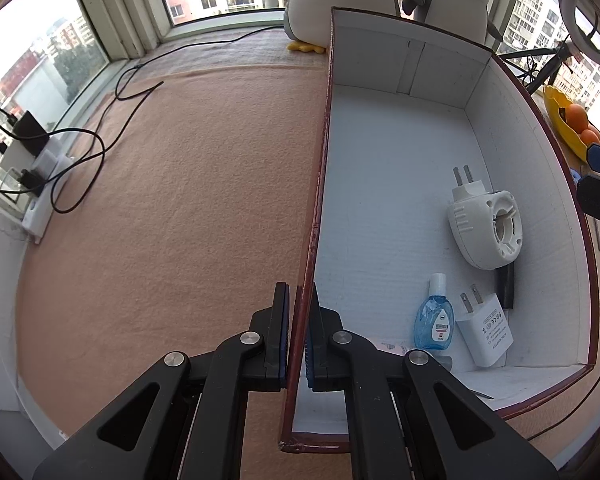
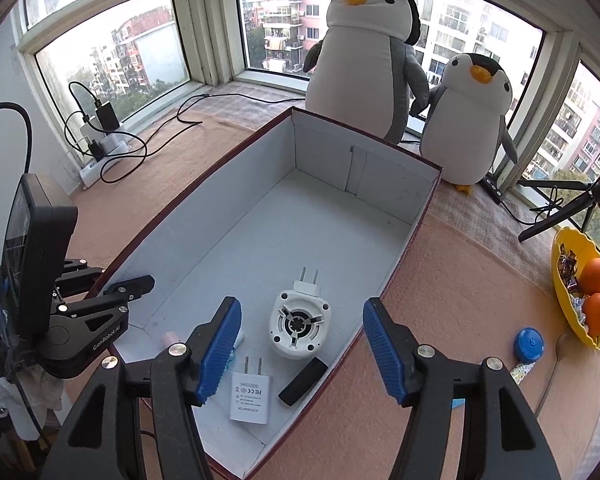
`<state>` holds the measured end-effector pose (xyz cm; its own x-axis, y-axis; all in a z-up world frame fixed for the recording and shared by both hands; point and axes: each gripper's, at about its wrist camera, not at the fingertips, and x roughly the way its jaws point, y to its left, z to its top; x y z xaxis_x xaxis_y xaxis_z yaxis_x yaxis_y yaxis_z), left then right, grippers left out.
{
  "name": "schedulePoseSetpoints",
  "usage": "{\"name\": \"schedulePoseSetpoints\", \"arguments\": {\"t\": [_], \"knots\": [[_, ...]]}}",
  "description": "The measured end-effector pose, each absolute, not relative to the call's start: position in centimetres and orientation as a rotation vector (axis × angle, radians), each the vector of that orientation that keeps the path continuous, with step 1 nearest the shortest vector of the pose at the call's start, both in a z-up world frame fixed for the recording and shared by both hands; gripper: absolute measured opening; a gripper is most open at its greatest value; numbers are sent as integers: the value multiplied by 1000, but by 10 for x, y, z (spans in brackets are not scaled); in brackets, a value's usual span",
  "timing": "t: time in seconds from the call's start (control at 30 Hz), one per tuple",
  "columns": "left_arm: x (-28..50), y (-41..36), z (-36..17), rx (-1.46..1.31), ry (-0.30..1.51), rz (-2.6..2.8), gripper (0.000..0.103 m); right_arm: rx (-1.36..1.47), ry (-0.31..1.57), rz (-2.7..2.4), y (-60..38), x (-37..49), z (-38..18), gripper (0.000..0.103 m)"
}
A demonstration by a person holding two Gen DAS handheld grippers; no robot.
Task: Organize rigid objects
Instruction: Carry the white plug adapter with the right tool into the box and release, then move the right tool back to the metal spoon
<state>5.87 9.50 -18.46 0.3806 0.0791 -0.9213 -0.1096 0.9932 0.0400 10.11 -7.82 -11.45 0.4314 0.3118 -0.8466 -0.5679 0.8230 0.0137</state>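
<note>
My left gripper has its fingers pinching the left wall of the cardboard box. My right gripper hovers above the box with fingers spread, nothing between them. On the box floor lie a plug-in mosquito repeller, a white USB charger, a black cylinder and a blue eye-drop bottle.
</note>
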Motion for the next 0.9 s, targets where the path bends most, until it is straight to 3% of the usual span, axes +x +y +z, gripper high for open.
{"name": "schedulePoseSetpoints", "arguments": {"t": [0.47,0.9], "knots": [[60,92,-185,-11,1177,108,5,-202,978,474,-117,102,-106,59],[64,90,-186,5,1197,83,5,-9,1023,194,-241,118,-122,59]]}}
